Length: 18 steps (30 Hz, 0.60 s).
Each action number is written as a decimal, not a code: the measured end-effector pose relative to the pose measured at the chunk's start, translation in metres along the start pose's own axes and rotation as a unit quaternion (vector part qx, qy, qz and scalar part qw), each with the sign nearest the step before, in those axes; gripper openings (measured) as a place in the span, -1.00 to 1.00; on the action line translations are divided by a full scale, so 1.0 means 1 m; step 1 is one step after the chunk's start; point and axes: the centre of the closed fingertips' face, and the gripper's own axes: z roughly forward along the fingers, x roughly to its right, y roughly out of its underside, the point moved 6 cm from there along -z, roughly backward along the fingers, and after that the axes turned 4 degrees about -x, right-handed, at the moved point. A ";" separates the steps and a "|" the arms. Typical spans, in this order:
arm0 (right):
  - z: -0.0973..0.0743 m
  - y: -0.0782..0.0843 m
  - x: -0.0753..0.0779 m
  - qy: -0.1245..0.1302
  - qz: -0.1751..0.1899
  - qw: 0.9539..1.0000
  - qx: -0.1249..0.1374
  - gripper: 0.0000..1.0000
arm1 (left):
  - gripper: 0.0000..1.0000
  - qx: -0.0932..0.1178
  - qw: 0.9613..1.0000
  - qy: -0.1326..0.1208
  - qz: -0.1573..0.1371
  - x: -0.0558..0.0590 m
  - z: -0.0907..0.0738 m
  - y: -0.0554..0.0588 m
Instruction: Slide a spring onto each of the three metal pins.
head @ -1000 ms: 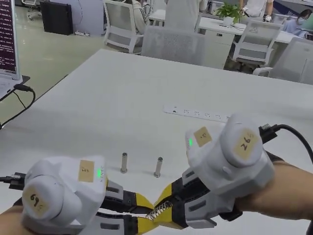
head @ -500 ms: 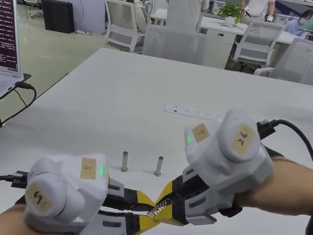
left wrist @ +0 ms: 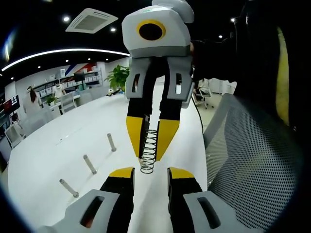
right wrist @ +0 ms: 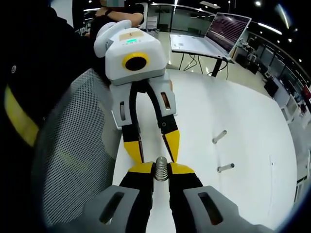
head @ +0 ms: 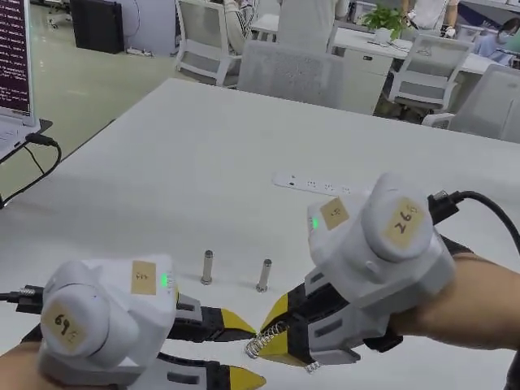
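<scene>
A small steel spring [head: 262,339] hangs just above the white table [head: 203,162], with my right gripper [head: 275,335] shut on it. In the right gripper view the spring [right wrist: 161,170] sits pinched between the yellow tips. My left gripper [head: 244,349] faces it from the left, open, its tips on either side of the spring's free end without touching. In the left gripper view, the spring [left wrist: 148,148] hangs from the right gripper [left wrist: 148,156] above my own open jaws. Three upright metal pins [left wrist: 90,164] stand bare in a row; the head view has two pins [head: 206,267], just beyond the grippers.
A white power strip [head: 325,187] lies further back on the table. At the left edge stands a laptop [head: 12,73] with a black cable [head: 36,158]. Office chairs [head: 284,73] line the far side. A mesh chair back [left wrist: 252,160] is close behind the grippers.
My left gripper's jaws have spread apart and let go of the spring. The right gripper keeps its hold on the spring and has barely moved.
</scene>
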 end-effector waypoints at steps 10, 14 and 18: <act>-0.001 0.003 0.002 0.004 0.003 1.000 0.000 -0.83 | -0.08 -0.003 0.999 -0.024 -0.032 -0.005 -0.002 0.010; -0.001 0.005 0.003 0.006 0.003 1.000 -0.003 -0.83 | 0.08 -0.002 0.999 -0.033 -0.040 -0.007 -0.004 0.011; -0.002 0.005 0.005 0.008 0.002 1.000 -0.003 -0.83 | 0.26 0.003 0.998 -0.042 -0.049 -0.010 -0.006 0.011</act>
